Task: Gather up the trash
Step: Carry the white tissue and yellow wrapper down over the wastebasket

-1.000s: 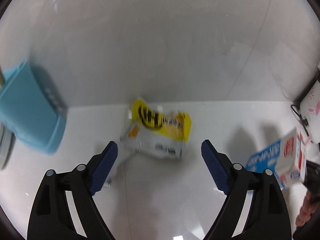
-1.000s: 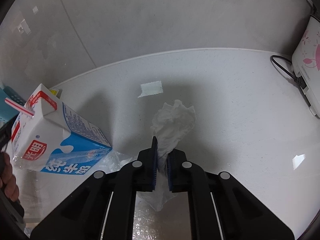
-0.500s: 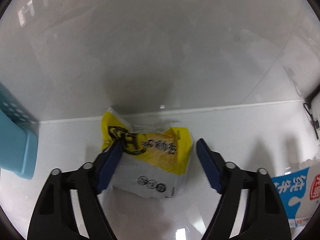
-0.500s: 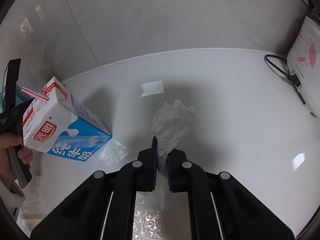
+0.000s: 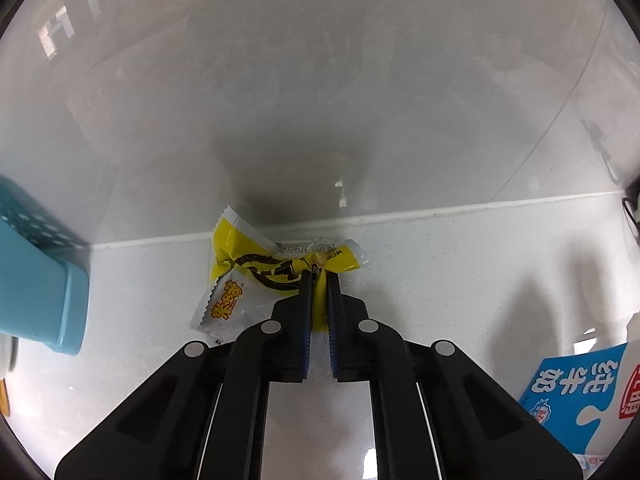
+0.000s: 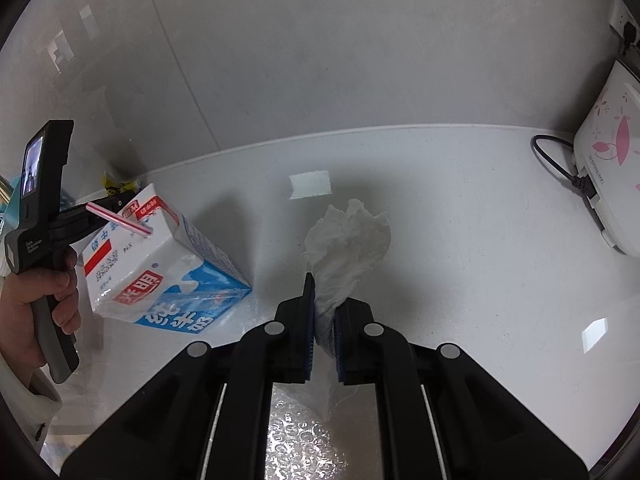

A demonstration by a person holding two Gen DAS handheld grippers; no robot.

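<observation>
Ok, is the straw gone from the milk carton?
No, a red-and-white striped straw sticks out of the top of the milk carton in the right wrist view.

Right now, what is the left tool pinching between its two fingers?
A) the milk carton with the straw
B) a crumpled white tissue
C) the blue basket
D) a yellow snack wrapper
D: in the left wrist view the left tool is shut on the yellow snack wrapper, which bunches up between its blue pads; the crumpled tissue sits in the right tool instead.
</observation>
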